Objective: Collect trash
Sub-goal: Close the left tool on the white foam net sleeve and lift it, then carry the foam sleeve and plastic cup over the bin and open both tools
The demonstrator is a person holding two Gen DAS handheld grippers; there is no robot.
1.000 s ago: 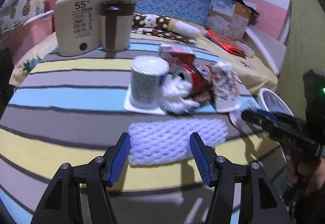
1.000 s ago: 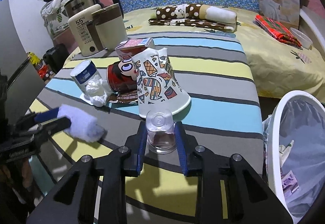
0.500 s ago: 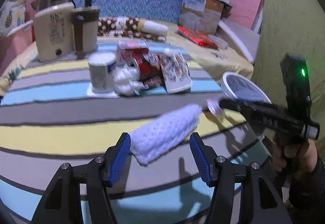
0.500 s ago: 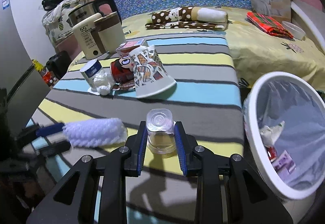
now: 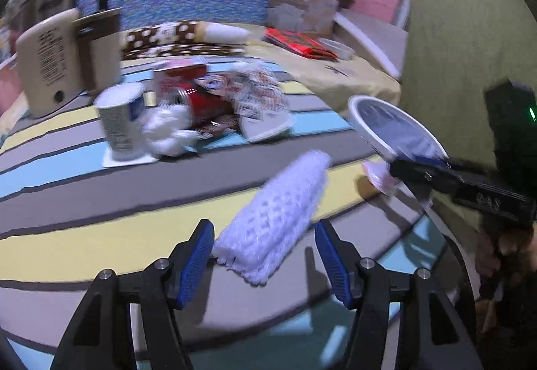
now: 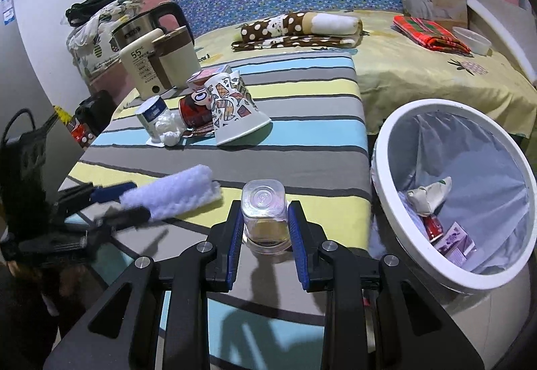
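A: Right tongs?
B: Angled down over the table's near edge. Right gripper [image 6: 265,207] pinching one clear plastic cup [image 6: 265,225] upside down, blue pads flat on both its sides.
A: Left tongs?
B: Tilted down too, rolled a little. Left gripper [image 5: 263,229] spread wide yet gripping one white foam sleeve [image 5: 282,198] by its near end; sleeve slanting up to the right, clear of the striped table [image 6: 302,155], over the near left part.
A: Bin?
B: One white bin [image 6: 433,104], lined, just off the table's right edge by the near corner. Some scraps inside, too jumbled to count.
A: Farther back?
B: Heap near the far left corner: one patterned paper cup [image 6: 235,114] on its side, one red can [image 6: 193,109], one tissue roll [image 6: 152,113] upright, crumpled tissue [image 6: 167,131] touching it.
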